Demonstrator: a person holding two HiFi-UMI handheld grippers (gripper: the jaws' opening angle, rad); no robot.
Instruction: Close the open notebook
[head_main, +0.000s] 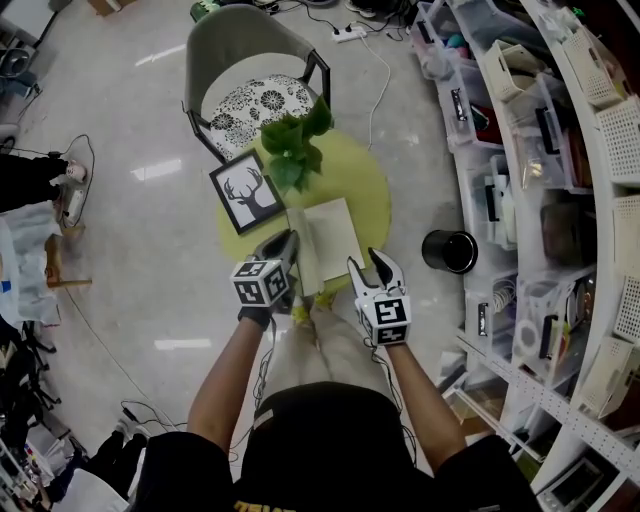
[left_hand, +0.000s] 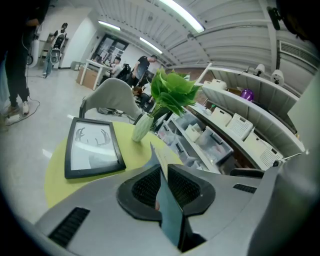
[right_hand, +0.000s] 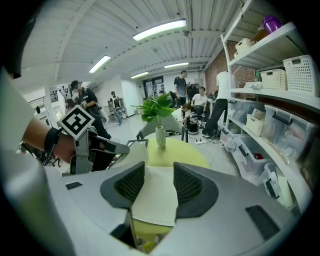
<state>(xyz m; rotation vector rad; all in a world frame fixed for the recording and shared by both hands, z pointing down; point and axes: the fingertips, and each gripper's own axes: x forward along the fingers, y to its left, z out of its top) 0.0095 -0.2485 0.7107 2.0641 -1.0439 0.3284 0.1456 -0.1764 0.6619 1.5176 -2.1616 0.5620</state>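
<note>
The notebook (head_main: 334, 232) lies open on the round yellow-green table (head_main: 372, 192), its right page flat and pale. Its left cover (head_main: 304, 258) stands raised on edge. My left gripper (head_main: 288, 246) is shut on that cover near its lower corner; in the left gripper view the dark cover (left_hand: 169, 205) is pinched between the pads of the left gripper (left_hand: 164, 181). My right gripper (head_main: 367, 262) hovers open at the table's near edge. In the right gripper view the right gripper (right_hand: 156, 183) frames the flat page (right_hand: 154, 196) without touching it, and the left gripper (right_hand: 118, 147) holds the cover at the left.
A black-framed antler picture (head_main: 246, 191) and a leafy plant in a vase (head_main: 296, 150) share the table. A grey chair (head_main: 254, 82) stands behind it, and a black cylinder bin (head_main: 449, 251) sits on the floor at the right. Shelves with bins (head_main: 560, 190) line the right side.
</note>
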